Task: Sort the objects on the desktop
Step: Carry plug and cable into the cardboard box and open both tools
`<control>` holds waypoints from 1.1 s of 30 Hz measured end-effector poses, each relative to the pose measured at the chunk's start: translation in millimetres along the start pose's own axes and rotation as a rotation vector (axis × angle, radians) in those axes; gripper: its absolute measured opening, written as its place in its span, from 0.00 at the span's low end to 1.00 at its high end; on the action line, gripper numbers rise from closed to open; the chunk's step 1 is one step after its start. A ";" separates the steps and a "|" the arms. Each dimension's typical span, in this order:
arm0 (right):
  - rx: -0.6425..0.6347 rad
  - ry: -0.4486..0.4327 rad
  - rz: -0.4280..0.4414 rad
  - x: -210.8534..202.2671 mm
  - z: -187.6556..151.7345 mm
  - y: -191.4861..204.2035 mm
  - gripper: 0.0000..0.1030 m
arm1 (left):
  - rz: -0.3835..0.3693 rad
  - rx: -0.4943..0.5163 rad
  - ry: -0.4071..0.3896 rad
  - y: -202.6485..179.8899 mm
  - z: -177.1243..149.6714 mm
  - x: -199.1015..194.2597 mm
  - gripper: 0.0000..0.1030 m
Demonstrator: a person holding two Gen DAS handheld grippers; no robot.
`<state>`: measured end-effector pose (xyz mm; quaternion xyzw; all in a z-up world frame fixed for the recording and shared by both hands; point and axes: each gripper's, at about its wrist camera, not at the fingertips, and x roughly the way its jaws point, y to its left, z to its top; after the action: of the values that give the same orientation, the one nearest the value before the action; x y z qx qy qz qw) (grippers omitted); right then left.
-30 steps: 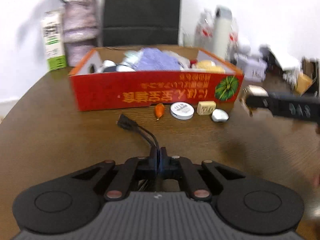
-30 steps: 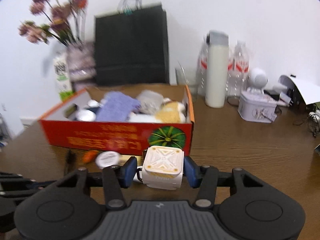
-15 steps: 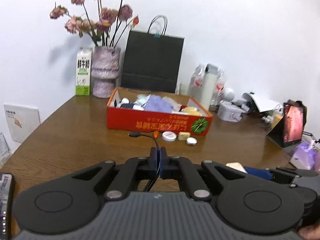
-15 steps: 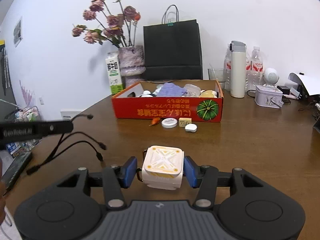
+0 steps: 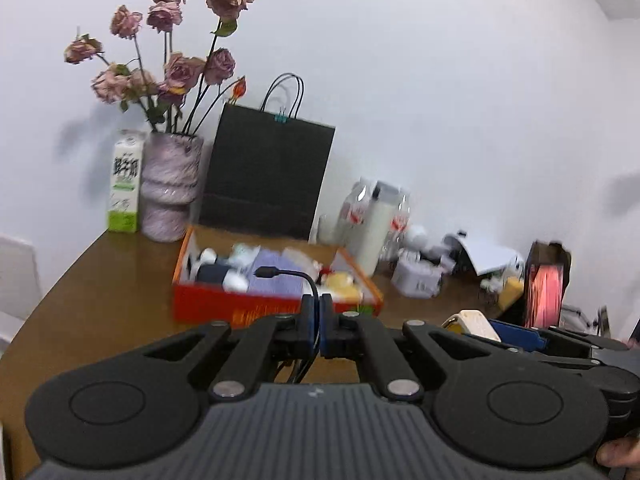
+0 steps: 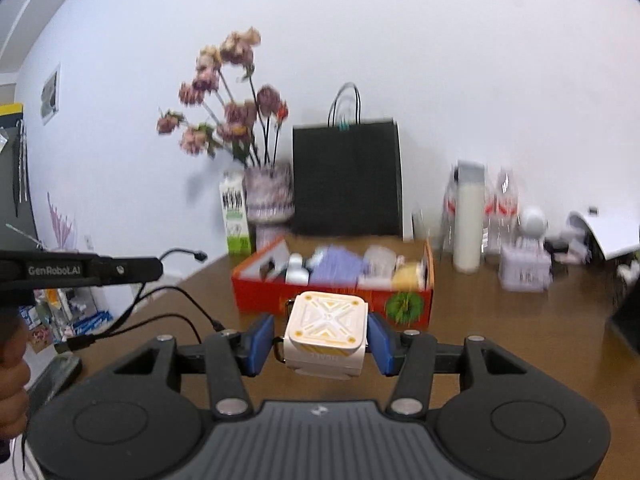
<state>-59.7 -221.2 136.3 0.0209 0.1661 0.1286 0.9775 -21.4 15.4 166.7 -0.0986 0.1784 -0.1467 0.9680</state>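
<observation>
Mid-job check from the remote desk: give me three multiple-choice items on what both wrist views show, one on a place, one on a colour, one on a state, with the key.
1. Where does the green-and-white milk carton stand?
A. inside the red cardboard box
B. beside the pale mauve flower vase, at the wall
C. in front of the white bottle

2. What colour is the paper bag behind the red cardboard box?
A. black
B. white
C. red

3. How is the right gripper?
A. open and empty
B. shut on a black cable
C. shut on a white-and-yellow cube-shaped gadget

Key: 1 B, carton and vase stand side by side. 2 A, the bag with handles is black. 3 C, both blue pads press the cube's sides; the black cable is in the left gripper.
</observation>
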 end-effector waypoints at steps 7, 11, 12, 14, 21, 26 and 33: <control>0.026 0.027 0.030 102.2 83.4 -32.9 0.48 | -0.039 -0.018 0.039 31.7 87.6 106.1 0.03; 0.022 0.144 0.004 195.2 107.7 -50.3 0.48 | 0.018 0.012 0.119 49.9 111.5 187.6 0.03; 0.037 0.187 -0.020 225.5 110.8 -58.2 0.48 | 0.033 0.028 0.157 55.5 112.7 212.3 0.03; 0.055 0.266 -0.040 274.4 109.1 -68.6 0.48 | 0.093 0.030 0.215 70.8 109.2 257.6 0.03; 0.069 0.448 -0.099 391.8 70.2 -84.4 0.48 | 0.200 -0.037 0.271 118.8 67.1 350.6 0.03; 0.042 0.470 -0.131 418.4 49.4 -86.1 0.39 | 0.264 -0.016 0.385 137.0 47.3 381.3 0.30; 0.096 0.464 -0.148 419.1 54.0 -97.8 0.57 | 0.284 0.032 0.434 121.4 49.5 373.9 0.75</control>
<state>364.1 -207.3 45.3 0.0251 0.3933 0.0499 0.9177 361.4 16.8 64.2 -0.0236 0.3917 -0.0296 0.9193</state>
